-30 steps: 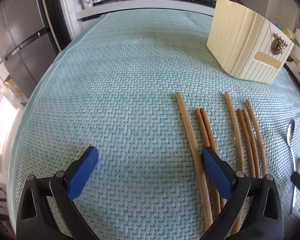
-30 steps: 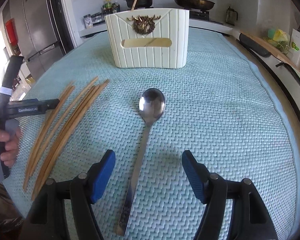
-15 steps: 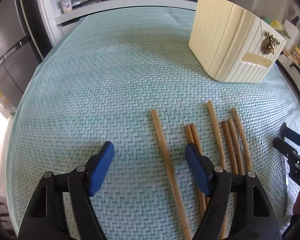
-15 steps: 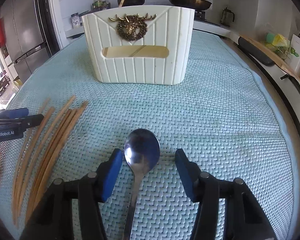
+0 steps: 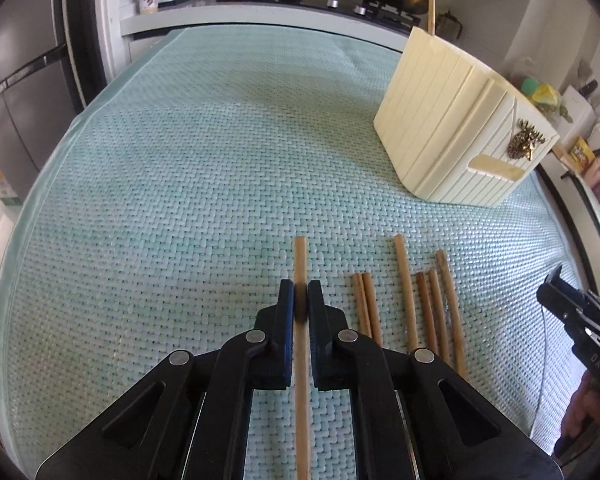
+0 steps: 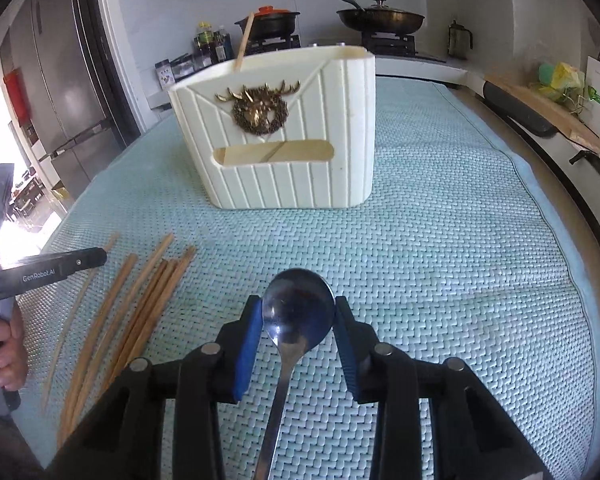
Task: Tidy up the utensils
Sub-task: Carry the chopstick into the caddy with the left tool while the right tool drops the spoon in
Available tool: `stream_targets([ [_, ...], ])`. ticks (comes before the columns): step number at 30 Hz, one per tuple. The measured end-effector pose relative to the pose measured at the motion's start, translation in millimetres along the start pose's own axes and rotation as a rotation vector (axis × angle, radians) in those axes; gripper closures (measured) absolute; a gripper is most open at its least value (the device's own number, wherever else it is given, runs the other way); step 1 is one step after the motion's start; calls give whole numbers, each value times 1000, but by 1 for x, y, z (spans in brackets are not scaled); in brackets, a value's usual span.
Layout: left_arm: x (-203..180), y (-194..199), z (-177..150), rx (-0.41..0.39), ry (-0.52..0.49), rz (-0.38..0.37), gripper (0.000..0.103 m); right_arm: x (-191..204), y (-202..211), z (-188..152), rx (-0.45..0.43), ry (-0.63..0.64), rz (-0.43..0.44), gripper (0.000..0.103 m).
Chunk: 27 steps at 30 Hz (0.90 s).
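In the left wrist view my left gripper [image 5: 300, 292] is shut on a single wooden chopstick [image 5: 300, 256], which runs between the blue pads and sticks out ahead of them. Several more chopsticks [image 5: 408, 300] lie side by side to its right on the mat. In the right wrist view my right gripper [image 6: 298, 304] has its jaws closing on the bowl of a steel spoon [image 6: 296, 324], both pads touching the bowl's edges. The cream utensil holder [image 6: 284, 176] stands ahead, with one chopstick [image 6: 244, 40] upright inside it.
A woven pale green mat [image 5: 180, 200] covers the table. The holder [image 5: 440, 128] sits at the back right in the left wrist view. Behind the table are a stove with pans [image 6: 380, 20] and a fridge [image 6: 60, 100]. A hand [image 6: 4, 344] holds the left gripper.
The left jaws went from wide open to shut on the leftmost chopstick. The right jaws narrowed onto the spoon's bowl. Both grippers moved forward toward the holder.
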<state>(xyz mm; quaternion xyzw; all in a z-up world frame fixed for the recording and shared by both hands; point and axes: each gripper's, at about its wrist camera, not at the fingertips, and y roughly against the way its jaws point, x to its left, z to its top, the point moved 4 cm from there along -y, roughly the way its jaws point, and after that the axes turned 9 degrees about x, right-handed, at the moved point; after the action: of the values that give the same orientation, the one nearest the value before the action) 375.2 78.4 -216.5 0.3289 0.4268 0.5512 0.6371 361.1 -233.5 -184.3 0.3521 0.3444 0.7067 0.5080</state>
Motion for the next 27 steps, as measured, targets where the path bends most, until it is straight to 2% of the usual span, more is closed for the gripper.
stream_targets([
  [13,-18,116,-6,-229,-55,-71,98,19,85,-3,-167,79,42,67],
  [27,-19,175,-9,-357,-60,-113,98,32,138,-7,-271,117,45,67],
])
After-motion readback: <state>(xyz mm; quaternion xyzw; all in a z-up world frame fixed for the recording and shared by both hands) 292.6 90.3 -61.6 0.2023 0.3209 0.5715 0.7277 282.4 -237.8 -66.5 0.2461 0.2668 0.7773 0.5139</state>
